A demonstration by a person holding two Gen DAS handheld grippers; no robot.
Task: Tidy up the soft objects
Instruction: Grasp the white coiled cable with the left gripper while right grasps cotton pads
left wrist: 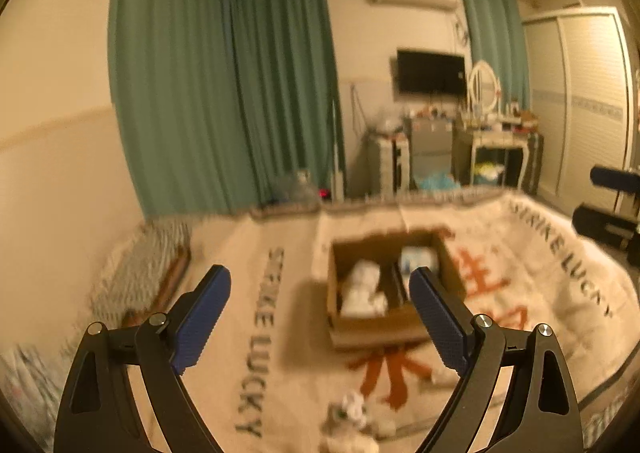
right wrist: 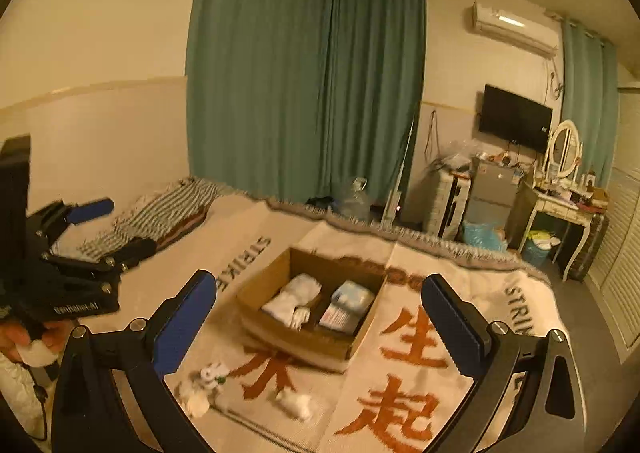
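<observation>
Both hand-held tools hung above the bed with nothing between their fingers. The left gripper (left wrist: 320, 293) stood spread wide, its blue ribbed pads (left wrist: 202, 317) well apart; the right gripper (right wrist: 320, 305) was spread just as wide.

The open brown cardboard box (right wrist: 280, 337) sat on the cream blanket printed with orange characters and black lettering (right wrist: 416, 381), at twelve o'clock from the right gripper. A divider split it in two: a white folded cloth (right wrist: 292, 297) lay in the left compartment and a pale blue and white soft pack (right wrist: 348, 305) in the right.

On the blanket, at six o'clock from the box, lay a small white plush toy (right wrist: 208, 385) and, near it toward four o'clock, a small white crumpled cloth (right wrist: 298, 405), both apart from the box.
</observation>
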